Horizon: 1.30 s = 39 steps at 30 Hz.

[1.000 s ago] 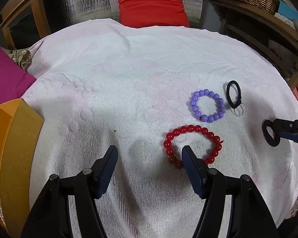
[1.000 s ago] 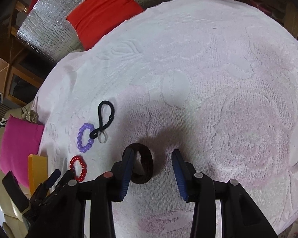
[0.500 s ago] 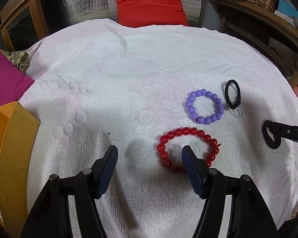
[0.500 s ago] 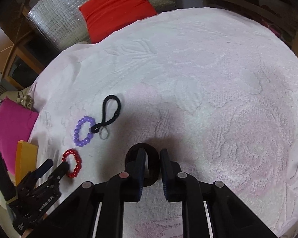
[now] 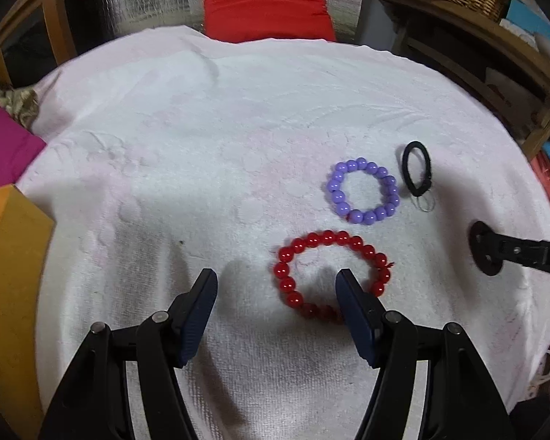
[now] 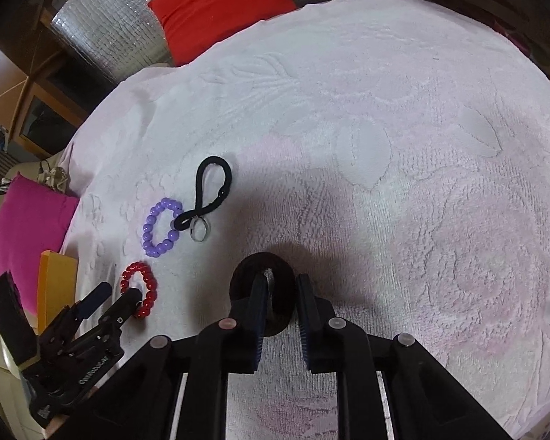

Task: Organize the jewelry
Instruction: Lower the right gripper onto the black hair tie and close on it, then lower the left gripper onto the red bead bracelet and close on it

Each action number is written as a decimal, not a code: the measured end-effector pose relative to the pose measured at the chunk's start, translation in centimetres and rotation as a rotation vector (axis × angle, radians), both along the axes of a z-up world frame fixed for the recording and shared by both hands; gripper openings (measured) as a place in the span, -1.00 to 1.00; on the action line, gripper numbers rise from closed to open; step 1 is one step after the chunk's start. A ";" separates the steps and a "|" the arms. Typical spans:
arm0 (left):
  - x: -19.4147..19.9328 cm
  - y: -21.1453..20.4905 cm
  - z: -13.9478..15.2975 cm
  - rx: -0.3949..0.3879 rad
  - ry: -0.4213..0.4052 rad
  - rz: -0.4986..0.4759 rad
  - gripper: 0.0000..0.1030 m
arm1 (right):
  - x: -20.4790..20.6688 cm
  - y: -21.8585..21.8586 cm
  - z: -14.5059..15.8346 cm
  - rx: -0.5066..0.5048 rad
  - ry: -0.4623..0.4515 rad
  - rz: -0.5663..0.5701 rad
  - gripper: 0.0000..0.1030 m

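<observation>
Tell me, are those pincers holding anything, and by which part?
The right gripper pinches the dark ring by one side of its band. The left gripper is open, holding nothing, over the red bracelet.

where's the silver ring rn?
Left wrist view: silver ring lies right of centre on the white towel, touching the lower end of the black hair tie, just right of the purple bead bracelet.
</observation>
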<state>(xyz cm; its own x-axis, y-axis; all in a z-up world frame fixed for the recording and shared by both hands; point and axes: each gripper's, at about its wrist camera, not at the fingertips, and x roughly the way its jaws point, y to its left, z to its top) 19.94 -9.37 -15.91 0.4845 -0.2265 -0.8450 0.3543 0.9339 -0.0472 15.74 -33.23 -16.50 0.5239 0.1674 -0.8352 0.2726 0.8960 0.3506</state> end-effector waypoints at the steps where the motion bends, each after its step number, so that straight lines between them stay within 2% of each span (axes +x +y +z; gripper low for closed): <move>1: 0.1 0.1 0.0 -0.005 0.006 -0.007 0.32 | 0.0 0.1 0.0 -0.008 -0.001 0.001 -0.63; 5: 0.0 0.1 0.1 -0.038 0.015 -0.039 0.34 | 0.0 0.7 0.0 -0.039 -0.004 0.009 -0.63; 9: 0.0 -0.3 0.0 -0.103 0.042 -0.070 0.45 | 0.0 0.4 0.0 -0.025 -0.005 0.010 -0.63; 14: 0.2 -0.9 0.0 -0.129 0.050 -0.067 0.49 | 0.0 0.0 -0.2 -0.005 -0.004 0.006 -0.67; 22: 0.0 -0.9 0.3 -0.124 0.053 -0.073 0.50 | 0.1 -0.3 -0.3 0.015 -0.001 -0.006 -0.68; 31: -1.6 -2.6 0.3 -0.090 0.043 -0.129 0.51 | 0.1 -0.4 -0.4 0.029 -0.002 -0.016 -0.68; 36: -2.2 -3.1 0.2 -0.080 0.008 -0.146 0.50 | 0.2 -0.4 -0.3 0.034 -0.002 -0.016 -0.68; 37: -2.3 -3.2 0.1 -0.067 0.000 -0.151 0.38 | 0.2 -0.4 -0.3 0.033 -0.002 -0.016 -0.68; 38: -2.5 -3.3 0.1 -0.052 -0.011 -0.154 0.11 | 0.1 -0.5 -0.4 0.033 -0.002 -0.017 -0.68; 39: -2.5 -3.3 0.2 -0.041 -0.021 -0.158 -0.02 | 0.2 -0.4 -0.4 0.033 -0.002 -0.017 -0.68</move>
